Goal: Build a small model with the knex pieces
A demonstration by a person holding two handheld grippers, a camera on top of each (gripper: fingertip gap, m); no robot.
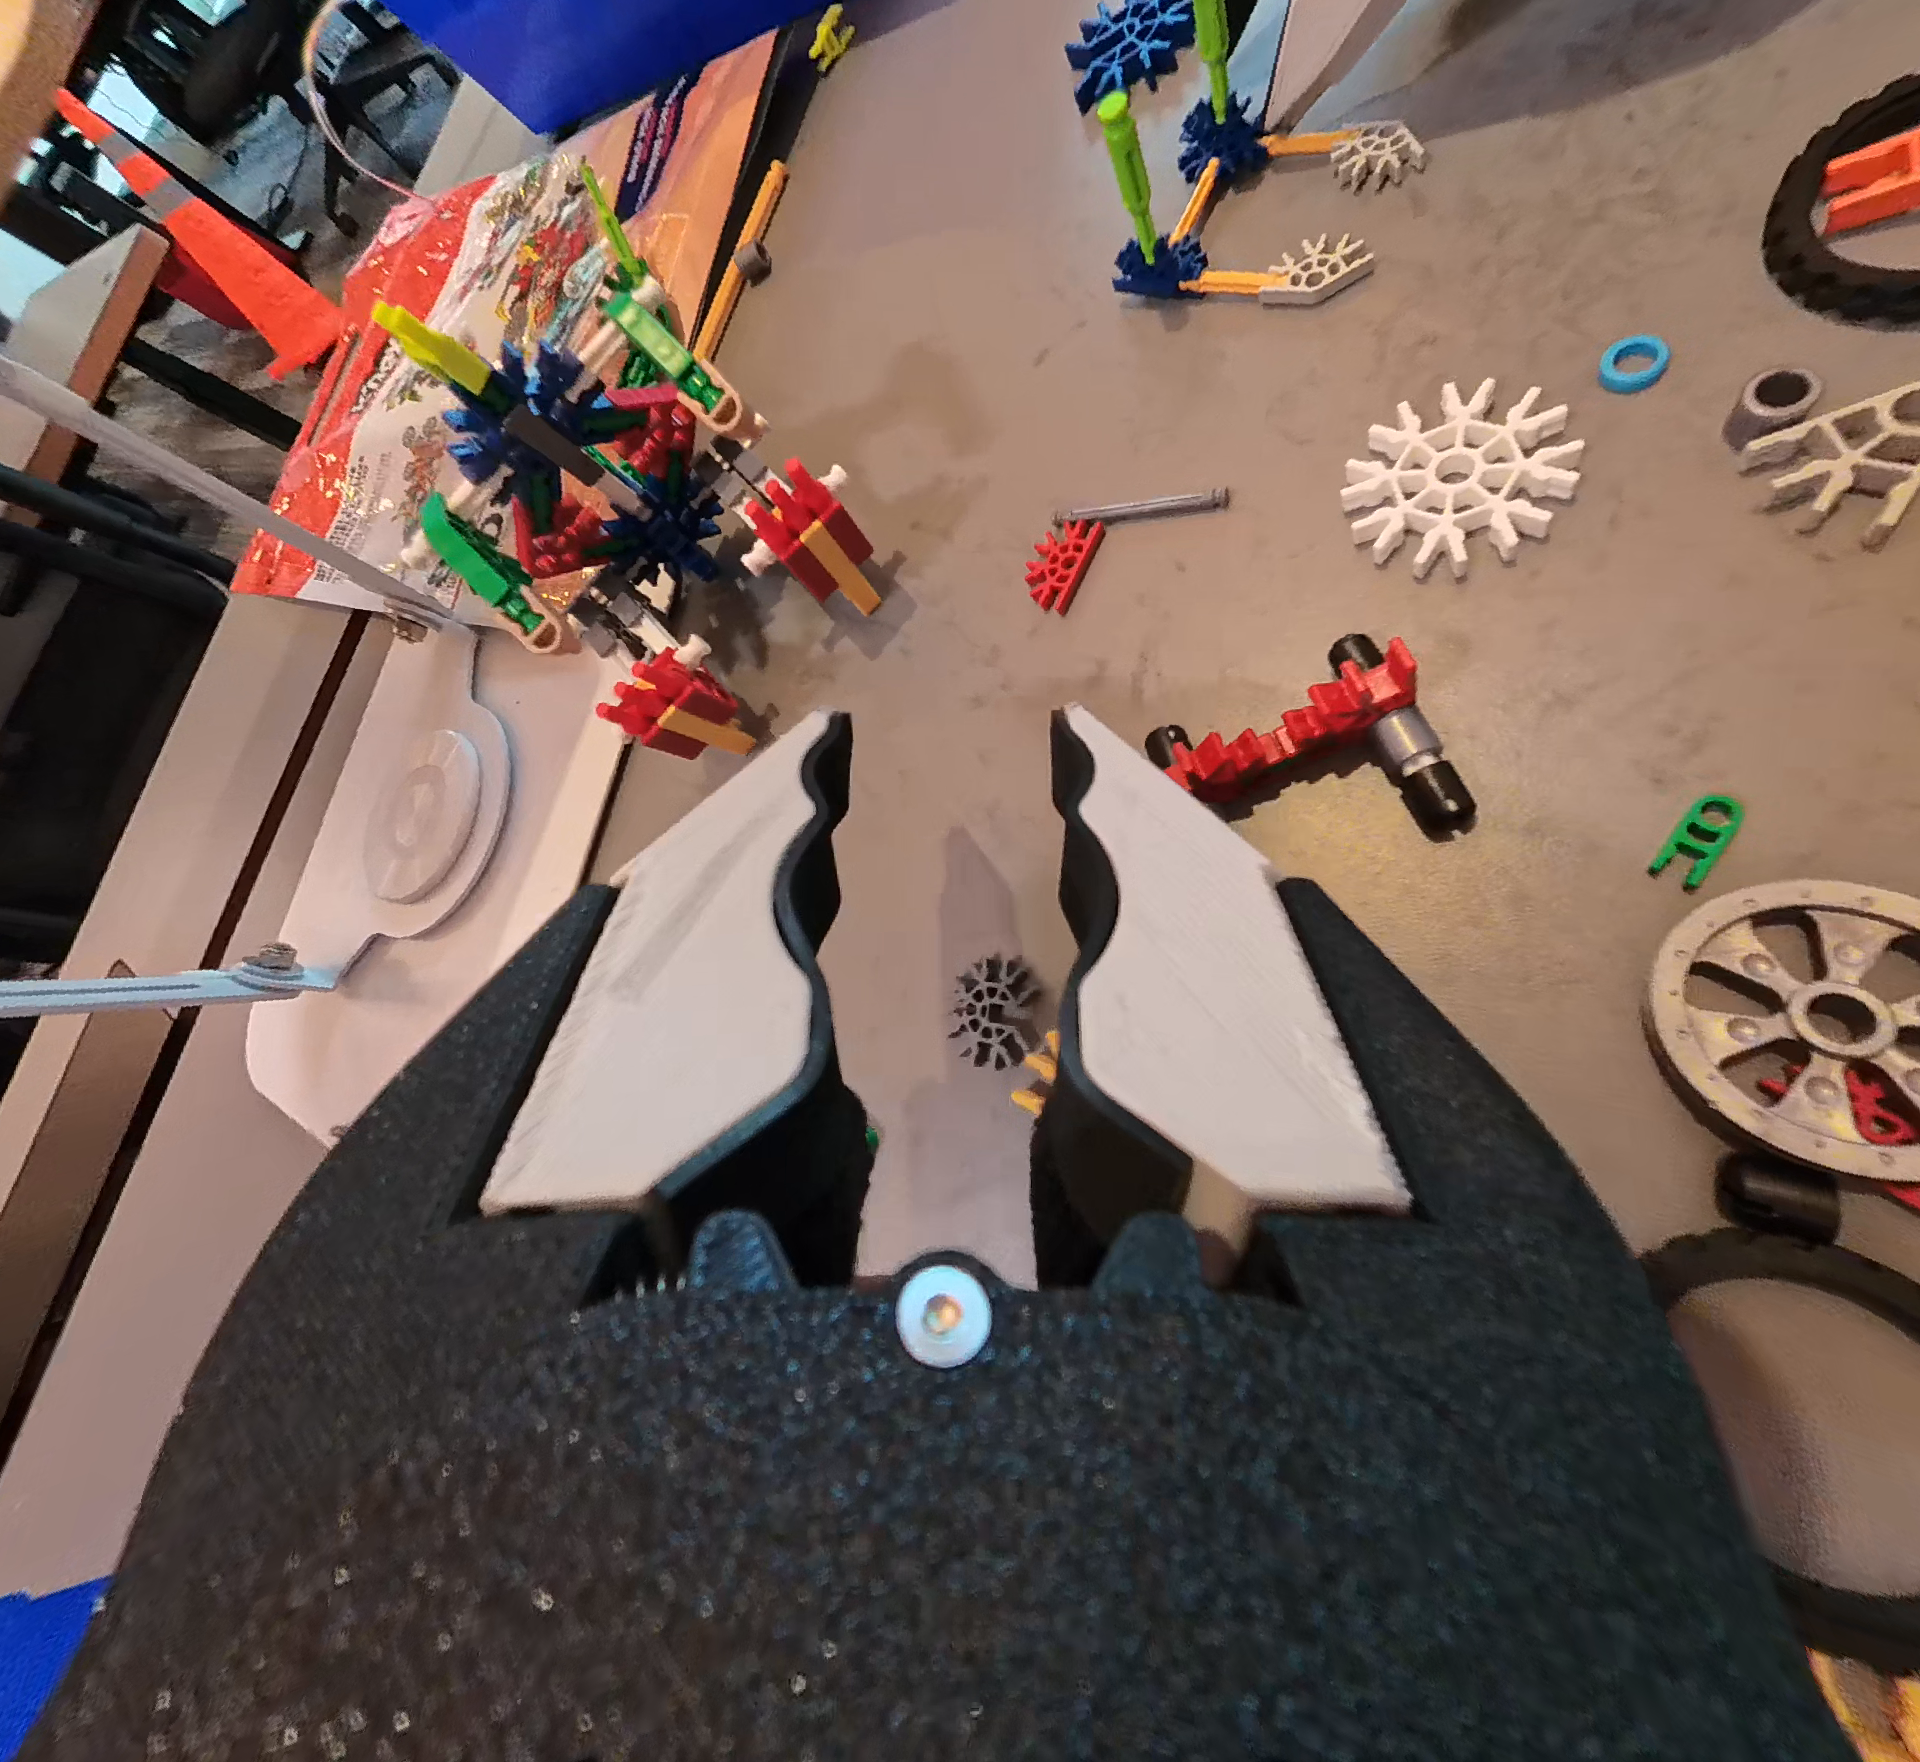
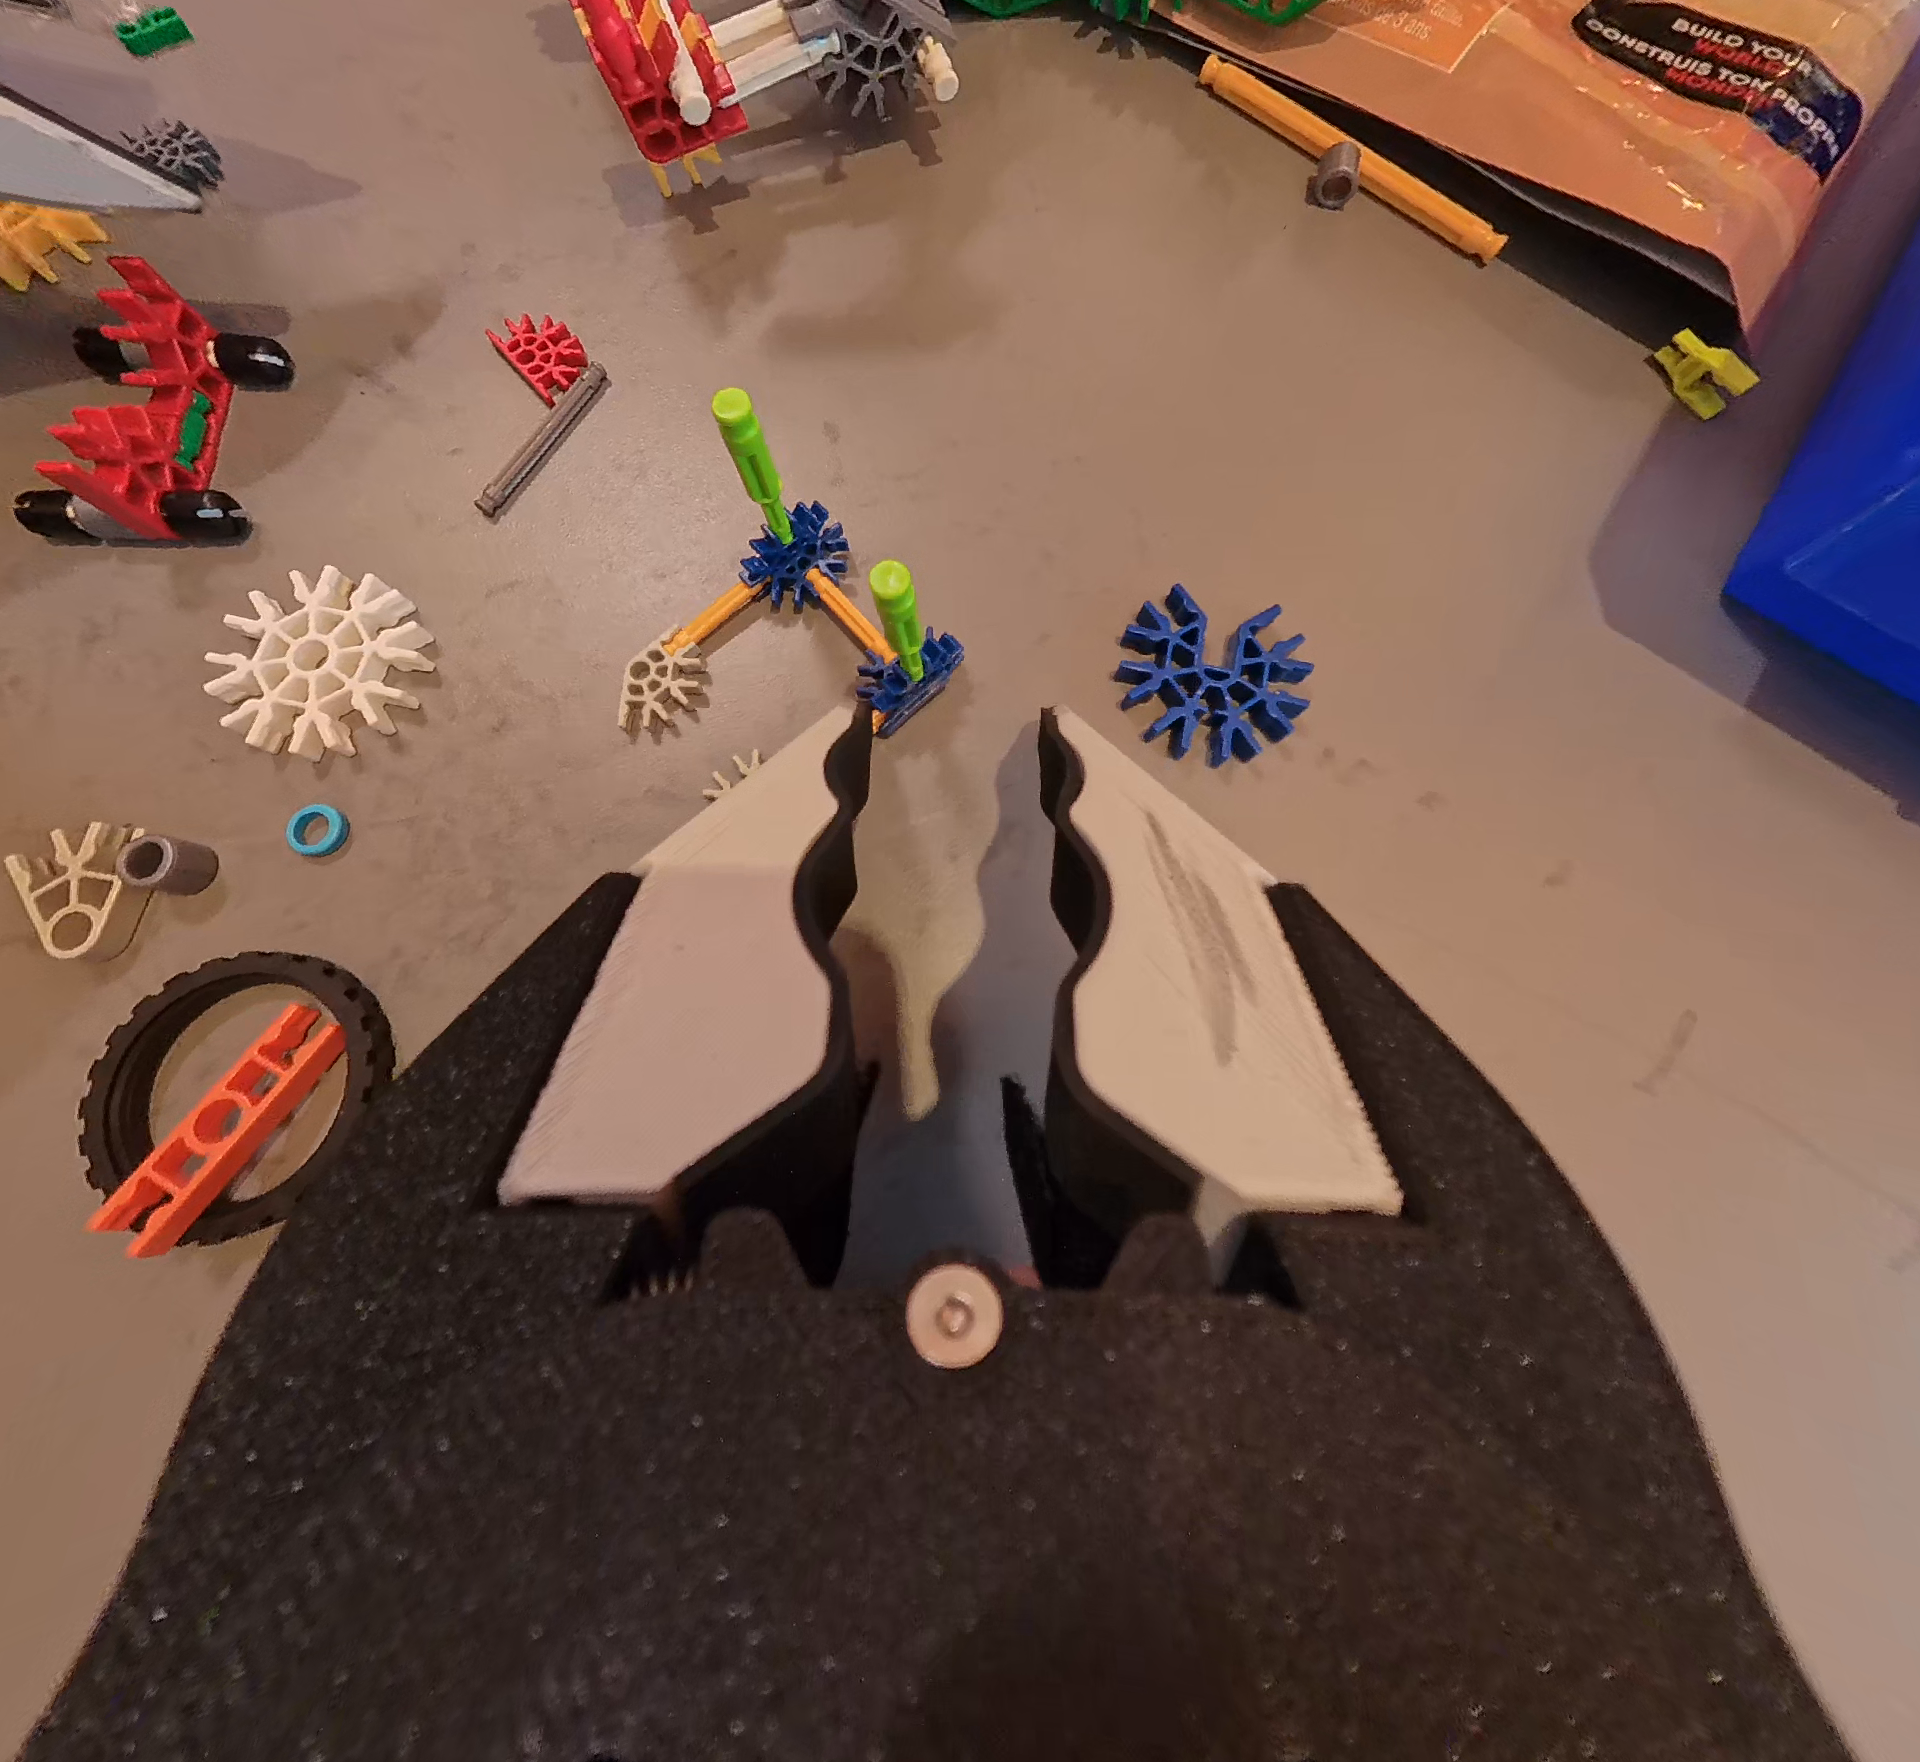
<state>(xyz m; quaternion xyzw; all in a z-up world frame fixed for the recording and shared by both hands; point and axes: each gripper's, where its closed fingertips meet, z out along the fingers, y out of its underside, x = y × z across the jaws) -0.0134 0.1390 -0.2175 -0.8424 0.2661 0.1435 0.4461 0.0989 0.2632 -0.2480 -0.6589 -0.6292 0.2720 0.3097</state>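
Left gripper [image 1: 951, 725]: jaws apart, empty, above a small grey connector [image 1: 992, 1008]. Right gripper [image 2: 956, 725]: jaws apart, empty, just near of the blue-and-green rod assembly [image 2: 821, 590]; loose blue connector [image 2: 1214, 678] to its right.

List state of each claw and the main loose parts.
left claw: open, empty, over bare table
right claw: open, empty, tip beside blue connector
green rods: upright in blue connectors
white snowflake: flat, loose
tyre: flat, orange piece across it
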